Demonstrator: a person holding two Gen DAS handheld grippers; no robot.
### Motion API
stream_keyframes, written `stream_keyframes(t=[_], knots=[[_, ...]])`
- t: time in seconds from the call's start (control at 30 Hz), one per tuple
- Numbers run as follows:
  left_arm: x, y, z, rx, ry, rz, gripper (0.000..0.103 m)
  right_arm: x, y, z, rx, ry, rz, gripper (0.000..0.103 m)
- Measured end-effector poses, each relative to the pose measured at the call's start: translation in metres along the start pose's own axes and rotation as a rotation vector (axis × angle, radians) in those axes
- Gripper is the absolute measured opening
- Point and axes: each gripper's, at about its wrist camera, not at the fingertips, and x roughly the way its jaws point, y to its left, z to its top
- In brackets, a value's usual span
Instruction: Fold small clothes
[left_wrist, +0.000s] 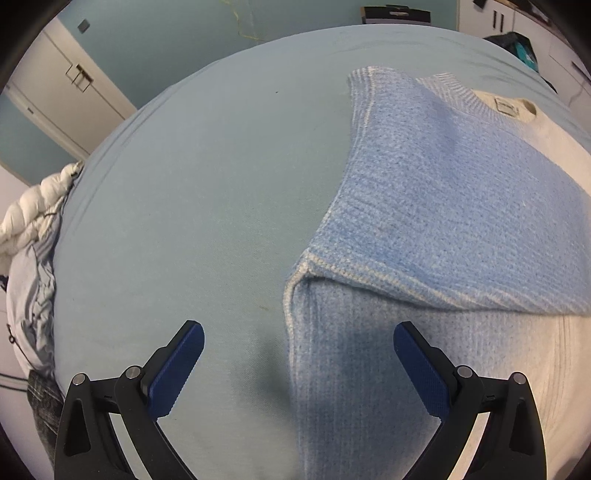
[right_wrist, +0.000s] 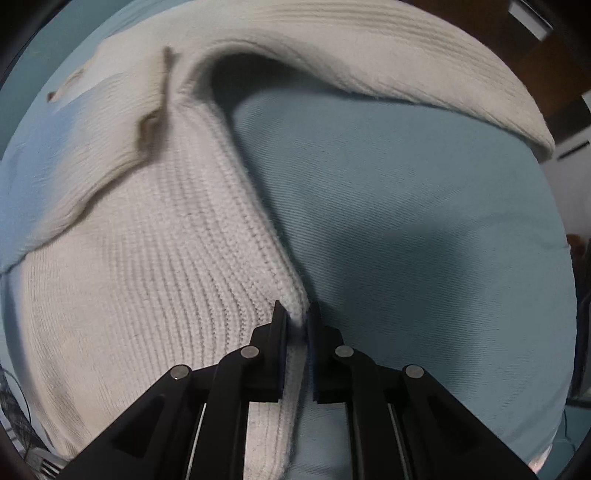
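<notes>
A knitted sweater, blue fading to cream, lies on the pale blue bedsheet with one side folded over the body. Its cream neckline with a label is at the far right. My left gripper hovers open above the sweater's left edge, blue pads wide apart, nothing between them. In the right wrist view the cream knit fills the left half, a sleeve arching across the top. My right gripper is shut on the sweater's cream side edge, a fold of knit pinched between its fingers.
A white puffy quilt and crumpled bedding hang off the bed's left side. White cupboard doors and a teal wall stand behind. Dark items sit past the bed's far right corner. Bare sheet spreads right of the right gripper.
</notes>
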Motion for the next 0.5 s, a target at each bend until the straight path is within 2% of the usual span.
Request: stream_keyframes(t=[0.07,0.13,0.23,0.4,0.47,0.5], knots=[[-0.005,-0.009,0.001,0.016,-0.008,0.002,0.103,0.001,-0.011,-0.002,0.039,0.009,0.096,0.021],[-0.016,-0.021,0.002,0.037,-0.021,0.002,0.103,0.001,-0.035,-0.004,0.122,0.013,0.215,0.043],[-0.045,-0.023,-0.015,0.068,-0.05,-0.013,0.103,-0.01,-0.098,-0.014,0.29,-0.082,0.334,0.045],[-0.068,-0.053,-0.024,0.114,-0.106,-0.031,0.103,-0.018,-0.2,-0.02,0.565,-0.25,0.45,0.046],[-0.076,-0.05,-0.024,0.128,-0.128,-0.042,0.103,-0.014,-0.239,-0.015,0.682,-0.309,0.494,0.046],[-0.078,-0.045,-0.021,0.135,-0.138,-0.046,0.103,-0.009,-0.243,-0.007,0.717,-0.326,0.505,0.046]])
